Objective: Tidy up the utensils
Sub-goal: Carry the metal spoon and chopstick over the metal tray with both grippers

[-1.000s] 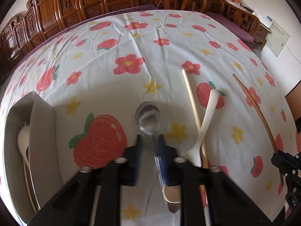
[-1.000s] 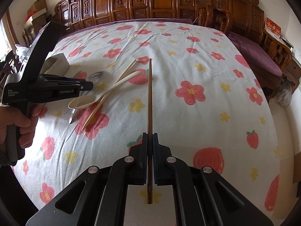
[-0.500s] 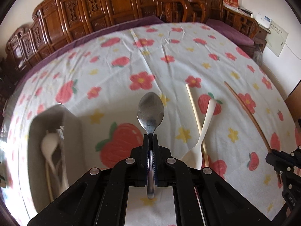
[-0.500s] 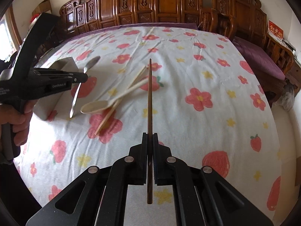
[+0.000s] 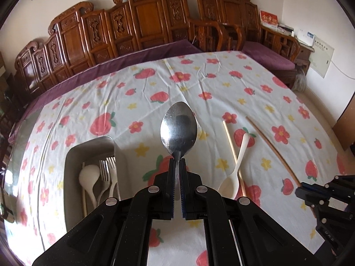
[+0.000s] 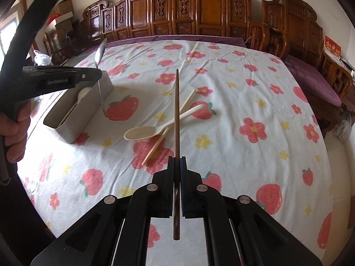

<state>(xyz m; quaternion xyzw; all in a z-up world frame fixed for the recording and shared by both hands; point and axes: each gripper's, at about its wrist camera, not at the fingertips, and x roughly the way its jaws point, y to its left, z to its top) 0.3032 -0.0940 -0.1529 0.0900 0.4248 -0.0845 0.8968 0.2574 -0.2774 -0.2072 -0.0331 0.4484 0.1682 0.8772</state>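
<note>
Two grippers were held above a cloth (image 6: 244, 88) printed with strawberries, each pinching one utensil, seemingly for carrying to the bin (image 5: 73, 155). The grey bin stood at the left of the cloth, holding forks (image 5: 108, 173) and a white spoon (image 5: 88, 177). The left gripper (image 5: 177, 166) was pressed tight on the neck of a metal spoon (image 5: 178, 130), bowl pointing forward, raised clear of the cloth just right of the bin. The right gripper (image 6: 177, 166) was clamped on a dark chopstick (image 6: 176, 110), also lifted. A cream spoon (image 6: 142, 132) and a pale chopstick (image 6: 168, 128) were left crossed on the cloth between the grippers.
</note>
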